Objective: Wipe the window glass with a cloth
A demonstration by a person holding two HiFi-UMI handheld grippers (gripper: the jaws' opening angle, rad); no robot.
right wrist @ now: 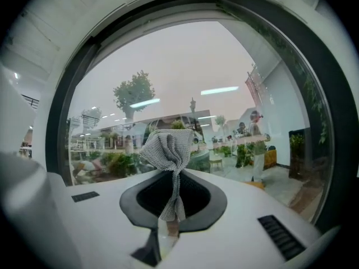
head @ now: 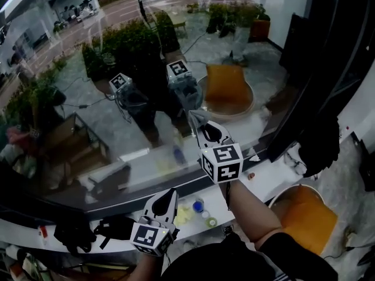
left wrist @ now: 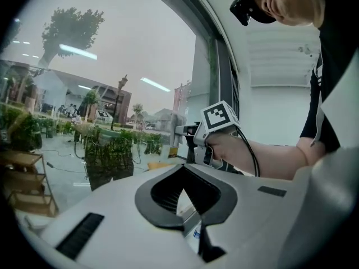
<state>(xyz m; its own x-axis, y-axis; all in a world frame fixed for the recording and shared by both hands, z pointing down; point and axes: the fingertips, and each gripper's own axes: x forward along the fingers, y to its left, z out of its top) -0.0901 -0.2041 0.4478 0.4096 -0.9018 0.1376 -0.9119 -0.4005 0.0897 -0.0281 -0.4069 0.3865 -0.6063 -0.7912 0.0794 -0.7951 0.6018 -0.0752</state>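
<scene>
The window glass [head: 146, 69] fills the upper head view, and both grippers are mirrored in it. My right gripper [head: 205, 132] is raised in front of the pane, shut on a grey knitted cloth [head: 198, 117]. In the right gripper view the cloth [right wrist: 168, 150] bunches up out of the jaws of the right gripper [right wrist: 168, 222] toward the glass [right wrist: 196, 66]; whether it touches the pane I cannot tell. My left gripper [head: 170, 196] hangs lower, over the sill, its jaws closed on nothing. The left gripper view shows that gripper [left wrist: 190, 217] empty, with the right gripper [left wrist: 193, 136] beyond it.
A white sill [head: 263, 180] runs below the pane. On it lie a small blue-capped bottle [head: 198, 205], a yellow cloth [head: 183, 214] and black items [head: 76, 233] at the left. An orange chair [head: 304, 215] stands at lower right, beside a dark window frame [head: 304, 98].
</scene>
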